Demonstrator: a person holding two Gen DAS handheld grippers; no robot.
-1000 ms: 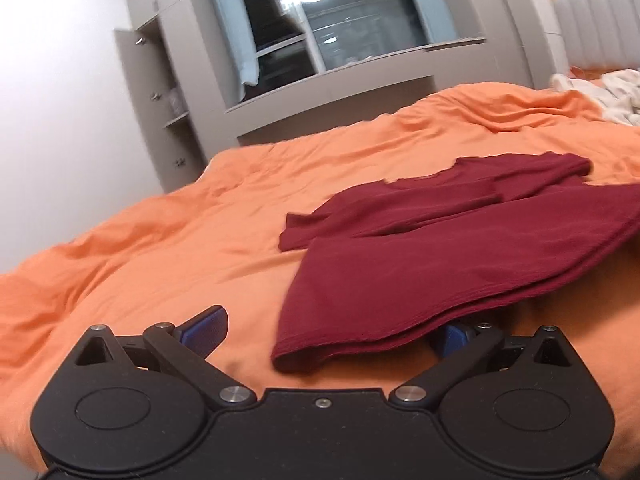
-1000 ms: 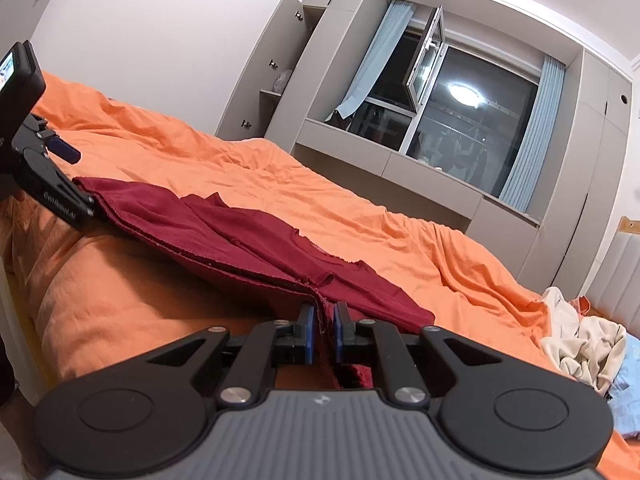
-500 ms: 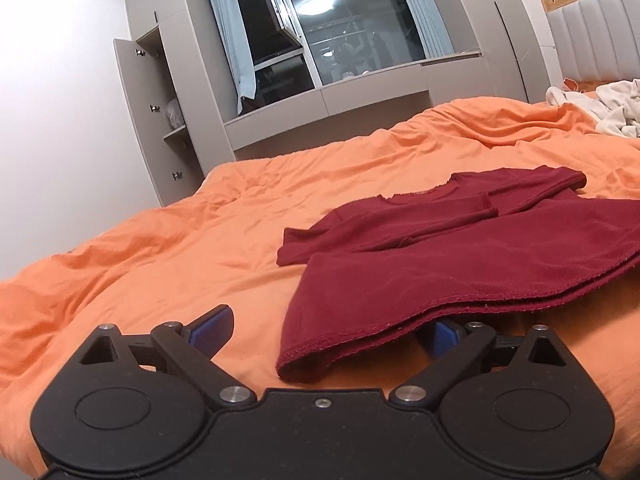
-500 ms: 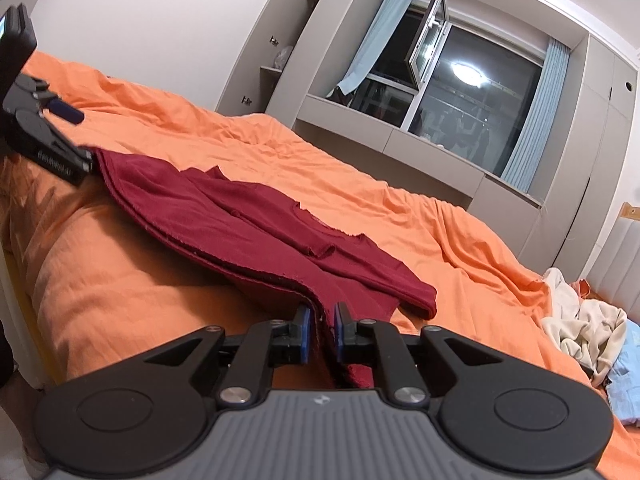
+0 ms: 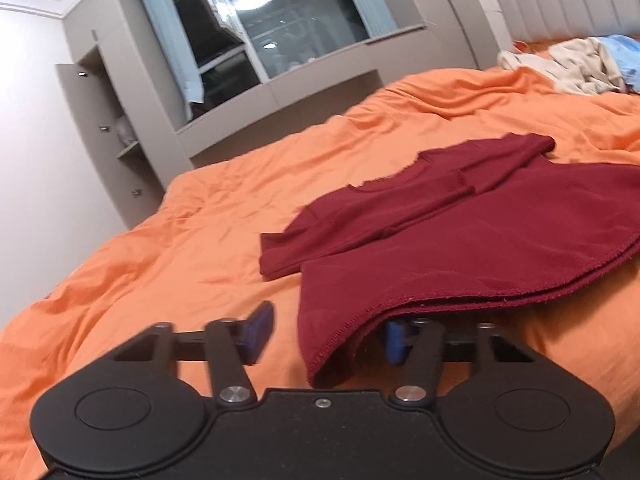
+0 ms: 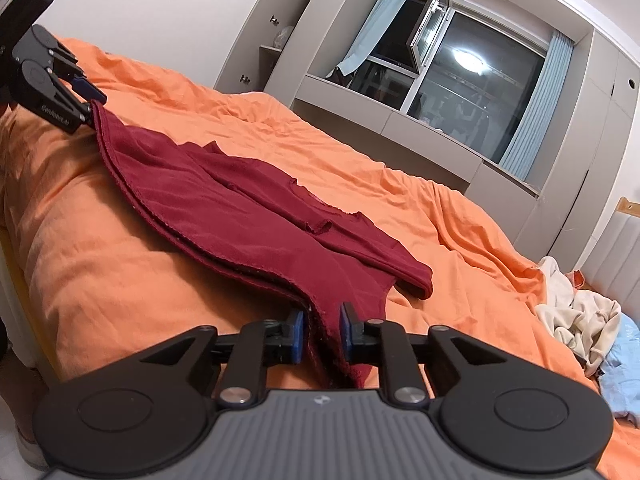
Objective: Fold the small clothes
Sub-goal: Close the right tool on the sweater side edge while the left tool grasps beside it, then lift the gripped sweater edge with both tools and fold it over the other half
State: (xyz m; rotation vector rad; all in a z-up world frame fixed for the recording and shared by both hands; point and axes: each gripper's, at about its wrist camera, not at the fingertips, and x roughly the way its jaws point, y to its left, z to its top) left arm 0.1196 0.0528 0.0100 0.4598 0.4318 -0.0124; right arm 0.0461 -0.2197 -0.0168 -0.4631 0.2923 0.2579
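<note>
— Cloth first: how will that dark red shirt (image 5: 460, 236) handle?

— Soft and light, I judge. It sags off its hem and creases wherever it is let go, so it has no stiffness to push against. It lies on the orange bedcover (image 5: 168, 248), collar end toward 12 o'clock in the left view, hem toward the two grippers.

— And the jaws?

— The left gripper (image 5: 328, 334) stands wide apart. The hem corner drapes over its right finger at about 5 o'clock; the left finger is bare at 7 o'clock. From the right view that same gripper (image 6: 86, 98) sits at 10 o'clock, touching the far hem corner. The right gripper (image 6: 322, 334) has its blue pads (image 6: 297, 336) a little apart, with the doubled hem hanging between them; whether they pinch it I cannot tell.

— Where would you take hold?

— At the two hem corners, on the stitched edge, through both layers. The knit looks grippy, not slick, but a shallow bite could catch only the top layer and the fold would skew.

— Anything else on the bed?

— A heap of pale clothes (image 6: 576, 320) near 3 o'clock, well apart from the shirt.
</note>
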